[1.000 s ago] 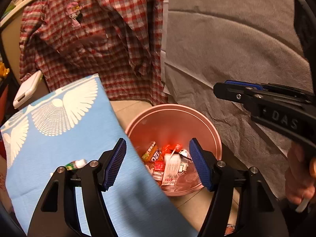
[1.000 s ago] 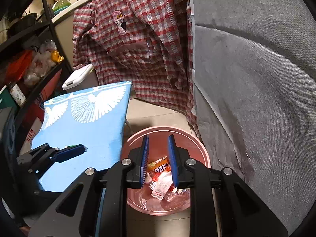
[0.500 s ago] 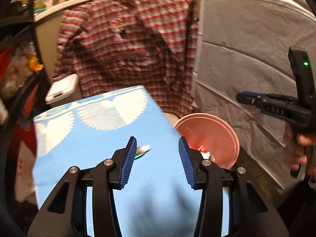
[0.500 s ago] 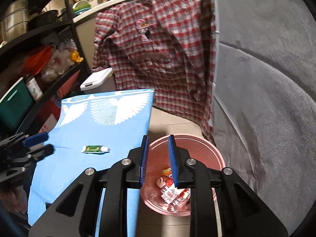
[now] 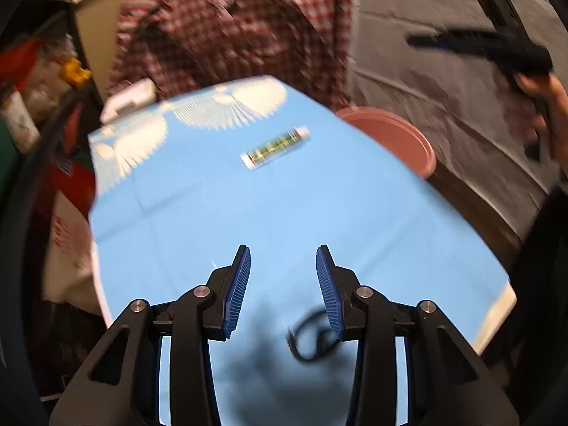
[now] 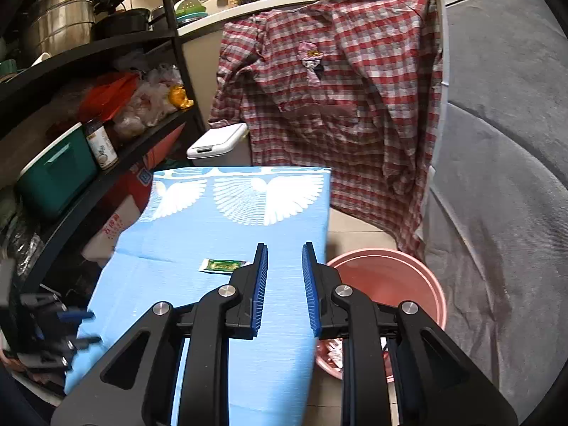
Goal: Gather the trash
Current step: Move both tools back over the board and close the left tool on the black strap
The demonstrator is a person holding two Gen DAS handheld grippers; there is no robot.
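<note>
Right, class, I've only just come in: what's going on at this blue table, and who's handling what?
A person holding a gripper in each hand is clearing trash into the pink bucket beside the blue-covered table. Both the left gripper and the right gripper are empty, jaws apart. A small green tube and a black loop lie on the cloth, not yet collected.

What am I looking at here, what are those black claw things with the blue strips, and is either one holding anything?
Those are hand-held tongs, one in each of a person's hands, each with a camera looking along its two fingers. One picture is from the left tongs, the other from the right tongs. Both are over a blue cloth covering a table. On it lie a small green-labelled tube and a black loop, blurred. Beside the table stands a pink bin with wrappers inside. Both tongs are open and hold nothing. You can also see the right tongs, blurred, from the left camera.
</note>
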